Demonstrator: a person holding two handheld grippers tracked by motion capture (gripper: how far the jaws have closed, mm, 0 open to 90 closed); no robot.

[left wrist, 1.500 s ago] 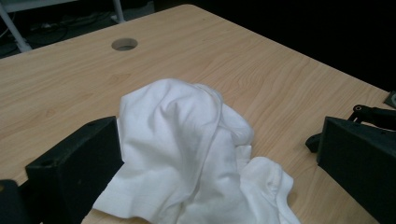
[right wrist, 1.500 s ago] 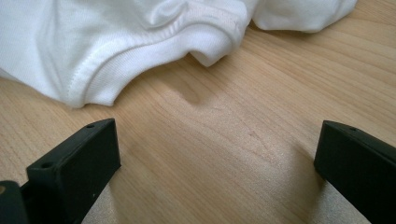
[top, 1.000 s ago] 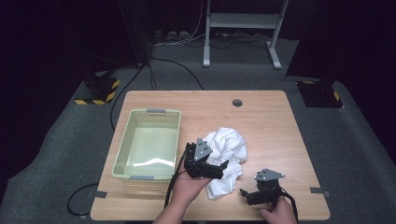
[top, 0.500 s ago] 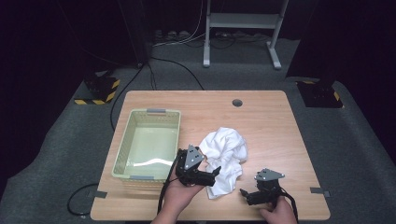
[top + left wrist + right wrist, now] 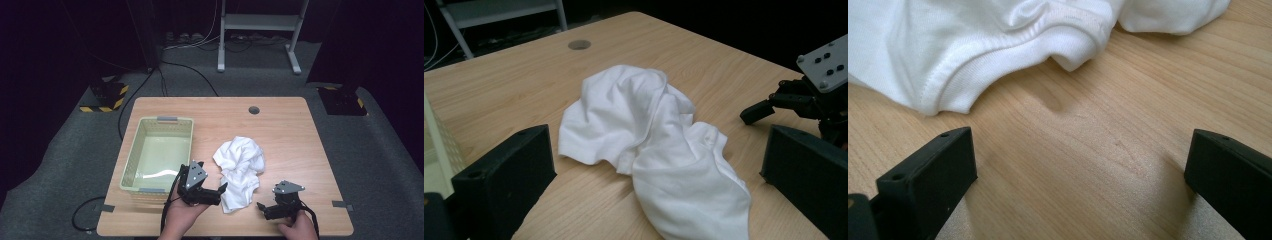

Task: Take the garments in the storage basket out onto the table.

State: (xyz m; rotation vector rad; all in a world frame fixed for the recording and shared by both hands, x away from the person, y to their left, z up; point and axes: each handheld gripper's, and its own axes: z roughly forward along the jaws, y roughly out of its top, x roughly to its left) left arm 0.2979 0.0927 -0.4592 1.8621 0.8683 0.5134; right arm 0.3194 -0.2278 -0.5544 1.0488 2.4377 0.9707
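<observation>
While the person's two hands reach in from the near edge, the scene reads as follows.

Table (image 5: 280, 125): a light wood top with a small round dark hole (image 5: 254, 109) near its far edge; it stands on grey carpet, with cables and a white metal stand behind it.

Basket (image 5: 131, 160): a pale green plastic basket with perforated walls on the left part of the table, its long side running front to back; nothing can be made out inside it.

Cloth (image 5: 240, 170): a crumpled white garment lying on the wood just right of the basket, apart from it, at the middle of the table toward the near edge. In the left gripper view the cloth (image 5: 659, 150) lies bunched in folds, with a stitched hem showing.

Left gripper (image 5: 220, 192): held by the left hand (image 5: 182, 220) between the basket's near corner and the cloth, pointing right at the cloth's near end. Its jaws stand spread wide with nothing between them.

Right gripper (image 5: 260, 206): held by the right hand (image 5: 300, 230) near the front edge, just right of the cloth, pointing left toward it. Its jaws stand wide apart over bare wood, the cloth's hem just beyond them.
</observation>
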